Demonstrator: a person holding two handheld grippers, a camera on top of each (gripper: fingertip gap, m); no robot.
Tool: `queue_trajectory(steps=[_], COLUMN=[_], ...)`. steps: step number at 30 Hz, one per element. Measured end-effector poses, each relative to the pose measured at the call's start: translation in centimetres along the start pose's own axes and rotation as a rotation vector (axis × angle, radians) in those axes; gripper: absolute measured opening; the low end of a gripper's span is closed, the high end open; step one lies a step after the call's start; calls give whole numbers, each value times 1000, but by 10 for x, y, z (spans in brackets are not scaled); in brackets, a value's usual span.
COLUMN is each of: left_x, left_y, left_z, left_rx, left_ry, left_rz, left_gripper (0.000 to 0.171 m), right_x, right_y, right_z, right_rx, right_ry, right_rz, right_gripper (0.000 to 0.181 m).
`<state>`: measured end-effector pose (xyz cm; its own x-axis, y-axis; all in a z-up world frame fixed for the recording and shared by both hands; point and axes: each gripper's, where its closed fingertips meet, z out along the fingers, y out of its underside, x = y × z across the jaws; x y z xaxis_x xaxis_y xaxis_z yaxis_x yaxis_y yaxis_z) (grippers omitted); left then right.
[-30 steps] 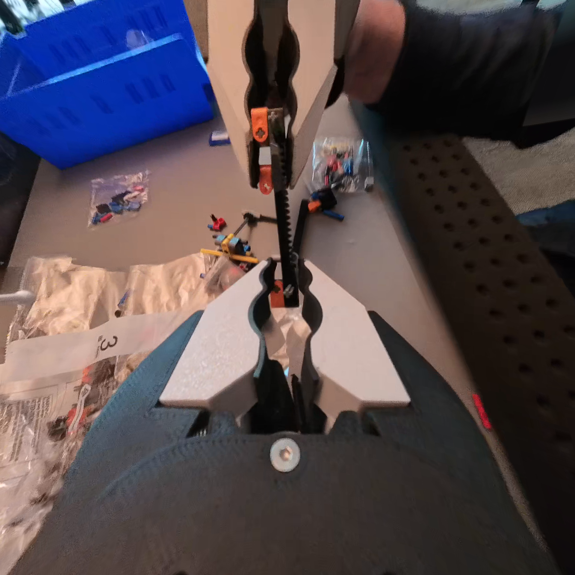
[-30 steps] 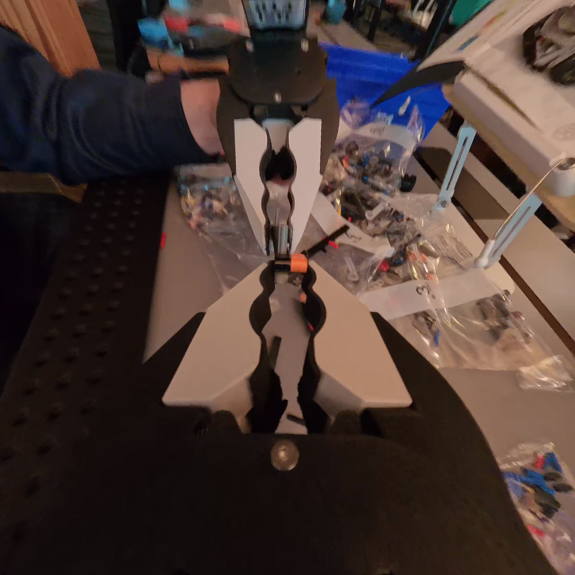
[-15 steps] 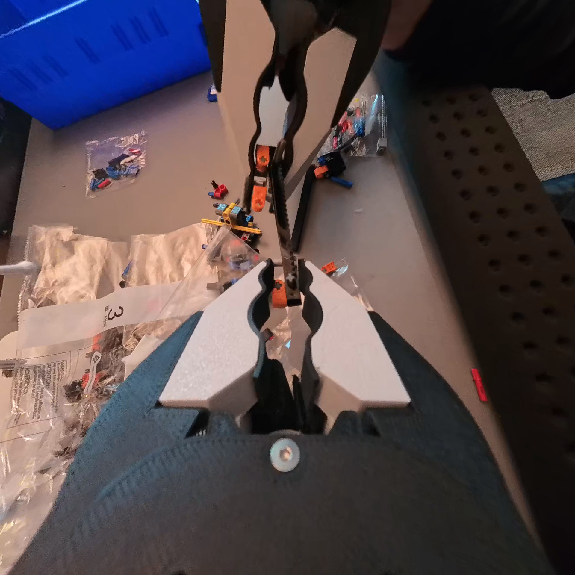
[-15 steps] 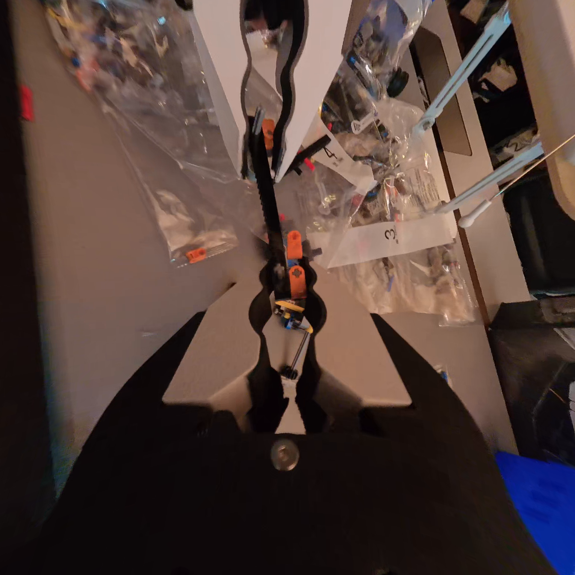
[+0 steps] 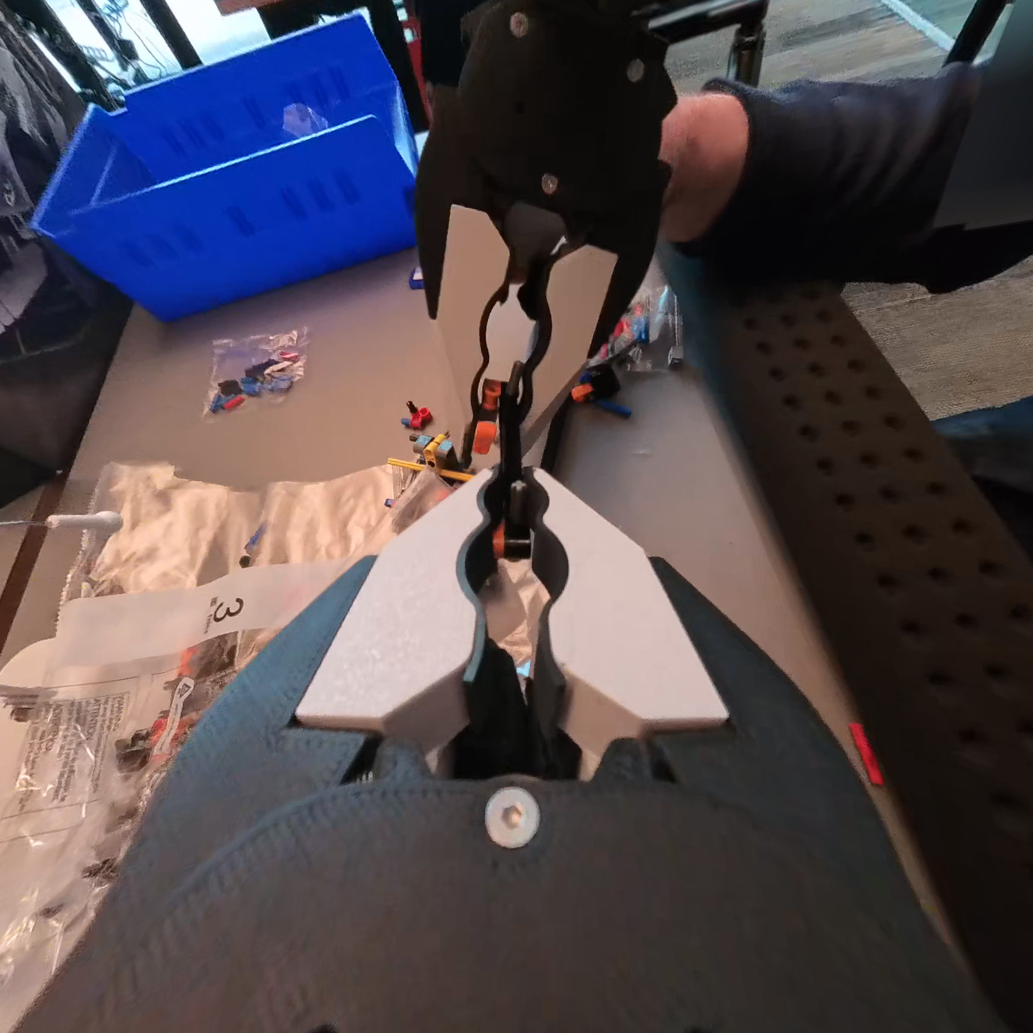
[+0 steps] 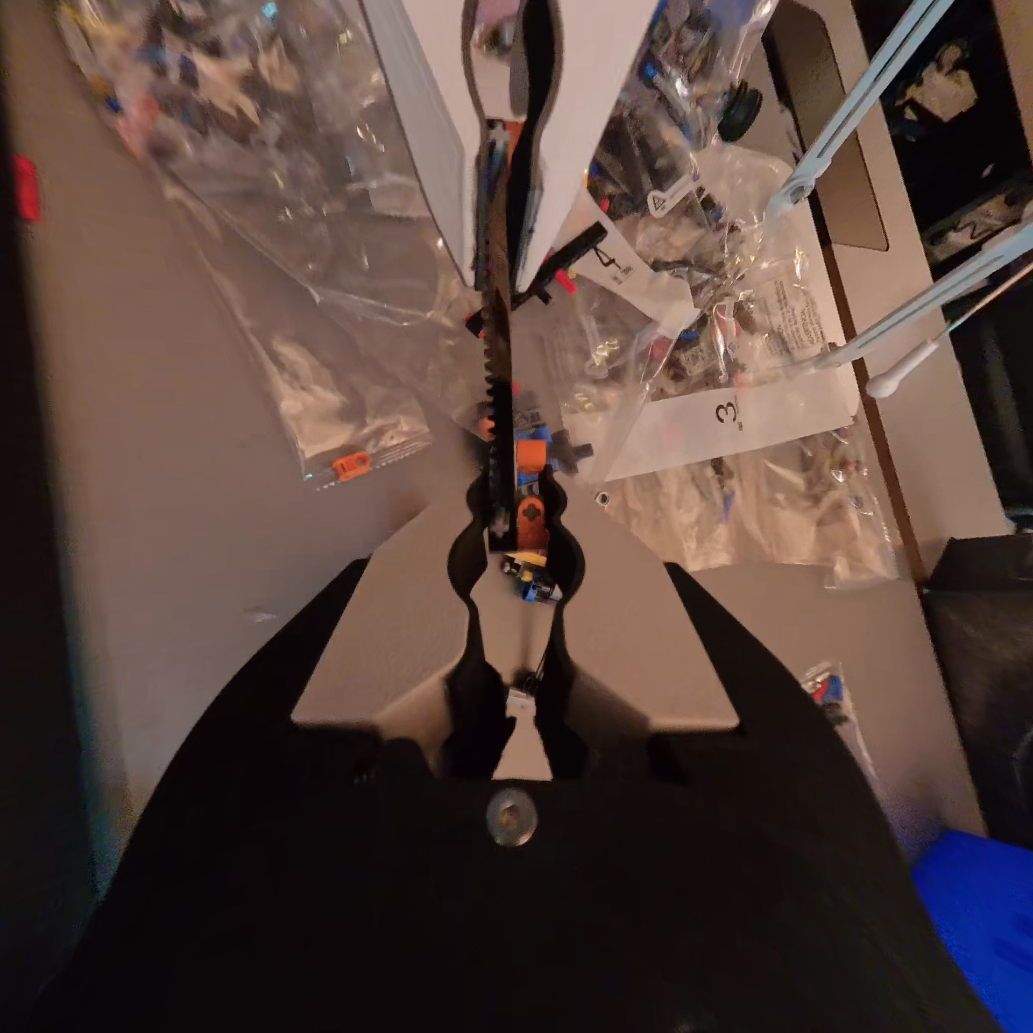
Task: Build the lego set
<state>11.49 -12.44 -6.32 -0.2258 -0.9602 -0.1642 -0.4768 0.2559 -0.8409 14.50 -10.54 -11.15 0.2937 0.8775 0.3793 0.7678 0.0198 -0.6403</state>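
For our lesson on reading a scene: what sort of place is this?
Probably a workshop or lab bench used for model building: clear plastic bags of small parts lie on a grey table, beside a blue plastic crate and a black perforated board.

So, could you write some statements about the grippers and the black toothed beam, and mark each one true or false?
1. Both grippers hold the black toothed beam. True: the left gripper and the right gripper each grip one end.
2. The beam lies flat on the table. False: it is held in the air.
3. An orange piece sits beside the beam in the right gripper. True.
4. The blue bin is red. False: it is blue.
5. The bags hold loose parts. True.
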Motion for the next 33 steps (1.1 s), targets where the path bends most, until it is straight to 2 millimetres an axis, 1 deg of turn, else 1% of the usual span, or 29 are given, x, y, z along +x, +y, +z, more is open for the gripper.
queue_trajectory(steps=[3,6,8,10,11,14,16,18,19,20,21,22,25,29,31,33], left_x=[-4,-7,-8,-10,-9,-12,-14,-14,-14,-11,-8,-8,-9,-13,-13,-15], left_y=[-1,6,1,0,0,-2,-4,4,8,12,14,14,17,7,12,10], left_z=[-1,-2,-3,-4,-3,-3,-3,5,10,16,20,23,27,21,24,25], left_rx=[30,29,68,87,94,114,110,27,-15,-51,-77,-83,-93,-71,-116,-112], left_ry=[-1,-6,-1,-1,12,6,-27,-61,-72,-72,-63,-69,-64,-111,-121,-141], left_rz=[-20,-20,-32,-48,-57,-69,-41,-4,17,42,65,68,39,50,60,54], left_gripper=[5,6,6,6,6,7,13,26,27,24,11,5,5,4,5,5], right_x=[1,2,6,6,5,5,5,4,4,3,2,3,9,18,21,26], right_y=[-4,-13,-18,-20,-20,-24,-26,-27,-28,-29,-31,-31,-28,-35,-31,-30], right_z=[-6,-15,-23,-24,-25,-30,-31,-30,-29,-29,-29,-28,-26,-31,-28,-29], right_rx=[70,179,227,246,248,290,308,310,308,309,315,315,301,336,300,291], right_ry=[-40,-103,-81,-83,-98,-165,-191,-208,-197,-196,-199,-190,-153,-78,-31,16], right_rz=[58,145,136,146,150,231,272,295,287,276,268,265,281,286,262,259], right_gripper=[14,14,16,20,14,14,14,14,14,14,14,14,15,15,15,15])
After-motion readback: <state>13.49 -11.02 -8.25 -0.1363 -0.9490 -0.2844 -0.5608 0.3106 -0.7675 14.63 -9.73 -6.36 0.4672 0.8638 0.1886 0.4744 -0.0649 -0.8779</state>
